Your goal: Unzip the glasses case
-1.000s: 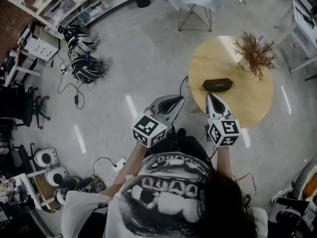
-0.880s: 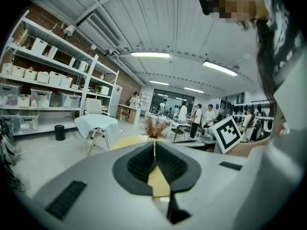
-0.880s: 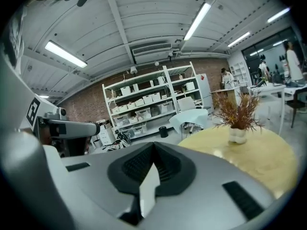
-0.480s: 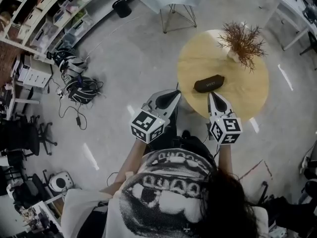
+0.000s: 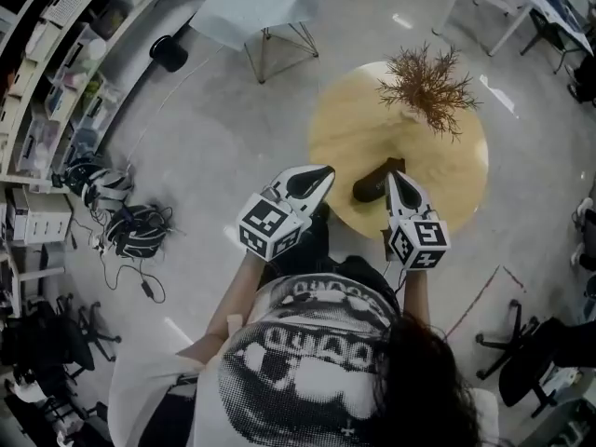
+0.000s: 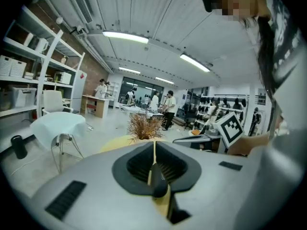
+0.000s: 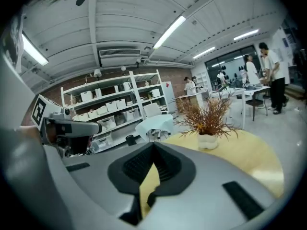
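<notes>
Seen from the head view, the glasses case [image 5: 371, 186] lies on the round worktop [image 5: 438, 170] close to its near edge. The right gripper [image 5: 391, 177] overlaps the case's right end, and the left gripper [image 5: 324, 172] hangs just off the rim to its left; contact cannot be judged. The left gripper view adds that its jaws are together, with the dark case showing through the gap behind the tips. The right gripper view shows that gripper's jaws together too, over yellow worktop, and a white pot [image 7: 207, 140] under the dried plant [image 5: 424, 84] at the far side. Open floor [image 5: 214, 147] surrounds the worktop, and a covered chair [image 5: 256, 7] stands well apart.
</notes>
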